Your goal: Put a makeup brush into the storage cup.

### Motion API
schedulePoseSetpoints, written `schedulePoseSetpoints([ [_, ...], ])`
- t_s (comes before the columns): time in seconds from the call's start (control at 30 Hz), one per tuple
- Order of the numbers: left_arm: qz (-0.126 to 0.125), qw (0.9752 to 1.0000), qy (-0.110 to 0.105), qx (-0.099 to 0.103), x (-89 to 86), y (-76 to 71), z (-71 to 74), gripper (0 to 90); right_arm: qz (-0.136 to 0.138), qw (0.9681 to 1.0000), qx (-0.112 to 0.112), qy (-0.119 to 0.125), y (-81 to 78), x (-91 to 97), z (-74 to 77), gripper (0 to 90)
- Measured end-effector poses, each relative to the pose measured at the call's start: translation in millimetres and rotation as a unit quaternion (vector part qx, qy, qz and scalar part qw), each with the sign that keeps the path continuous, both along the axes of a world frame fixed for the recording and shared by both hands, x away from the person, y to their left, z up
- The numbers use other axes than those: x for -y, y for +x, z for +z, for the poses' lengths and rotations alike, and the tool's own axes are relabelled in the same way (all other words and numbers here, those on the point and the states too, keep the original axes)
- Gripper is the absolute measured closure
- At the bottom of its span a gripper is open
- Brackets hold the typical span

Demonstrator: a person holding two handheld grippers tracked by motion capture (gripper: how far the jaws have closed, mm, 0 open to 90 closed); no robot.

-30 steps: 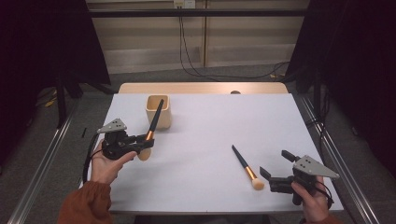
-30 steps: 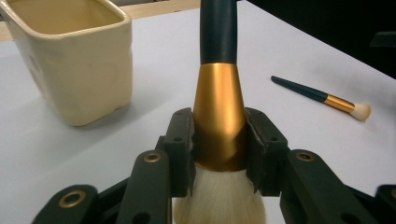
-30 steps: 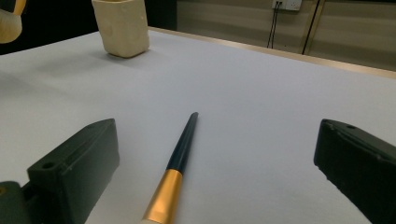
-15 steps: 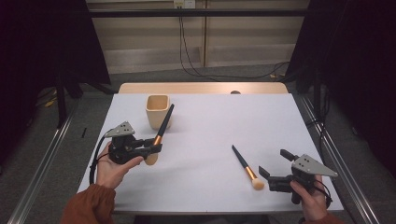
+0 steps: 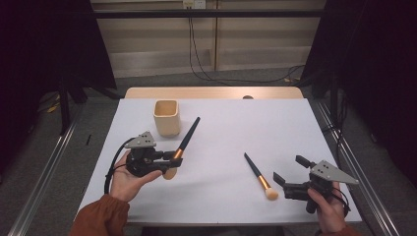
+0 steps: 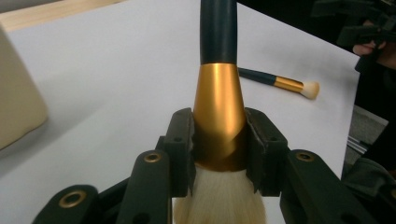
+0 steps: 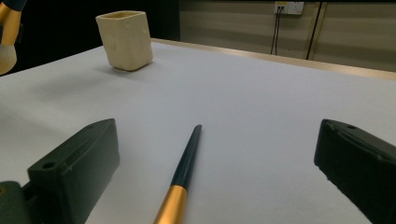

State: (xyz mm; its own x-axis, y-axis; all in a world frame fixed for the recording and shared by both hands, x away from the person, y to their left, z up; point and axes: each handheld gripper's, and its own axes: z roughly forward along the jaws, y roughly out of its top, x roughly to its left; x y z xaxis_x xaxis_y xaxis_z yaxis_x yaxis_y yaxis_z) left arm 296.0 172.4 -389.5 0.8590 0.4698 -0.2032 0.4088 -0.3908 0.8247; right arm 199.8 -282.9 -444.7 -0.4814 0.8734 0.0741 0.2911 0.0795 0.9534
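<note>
Right gripper (image 5: pixel 287 186), nearest edge of the white table (image 5: pixel 221 123), jaws spread wide, nothing between them; well right of the cream cup (image 5: pixel 166 118). Small brush (image 5: pixel 259 176) just ahead of those jaws, flat on the table, long axis diagonal, pale bristle tip toward the near edge, dark handle pointing away and toward the cup. Left gripper (image 5: pixel 173 158), near-side of the cup, jaws pinching the gold ferrule of the large brush (image 5: pixel 186 142); brush lifted off the table, bristles (image 6: pixel 224 196) toward the hand, dark handle slanting up and away, tip just right of the cup. Cup upright, toward the far edge.
</note>
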Motion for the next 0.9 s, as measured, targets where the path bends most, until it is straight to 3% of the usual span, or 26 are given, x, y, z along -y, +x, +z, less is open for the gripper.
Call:
schedulePoseSetpoints([
  [0.23, -0.022, 0.9998, 0.0, -0.002, 9.9, -5.3, 3.9, 65.0, 0.009, 0.9999, 0.007, 0.001, 1.0, -5.9, 4.7, 0.0],
  [0.37, -0.032, 0.9994, 0.013, -0.009, 14.6, -8.6, 5.1, 65.0, 0.017, 0.9998, 0.012, -0.004, 2.7, -10.3, 8.1, 0.0],
  [0.53, -0.044, 0.9988, 0.012, -0.019, 19.3, -9.0, 6.4, 65.0, 0.03, 0.9995, 0.008, -0.004, 6.3, -16.8, 10.6, 0.1],
  [0.8, -0.071, 0.9964, 0.036, -0.031, 28.7, -11.1, 6.1, 65.0, 0.051, 0.9986, -0.008, -0.004, 13.2, -30.3, 13.1, 0.0],
  [0.9, -0.077, 0.9956, 0.044, -0.032, 32.1, -10.9, 5.7, 65.0, 0.069, 0.9976, -0.003, -0.011, 15.0, -34.6, 14.7, 0.0],
])
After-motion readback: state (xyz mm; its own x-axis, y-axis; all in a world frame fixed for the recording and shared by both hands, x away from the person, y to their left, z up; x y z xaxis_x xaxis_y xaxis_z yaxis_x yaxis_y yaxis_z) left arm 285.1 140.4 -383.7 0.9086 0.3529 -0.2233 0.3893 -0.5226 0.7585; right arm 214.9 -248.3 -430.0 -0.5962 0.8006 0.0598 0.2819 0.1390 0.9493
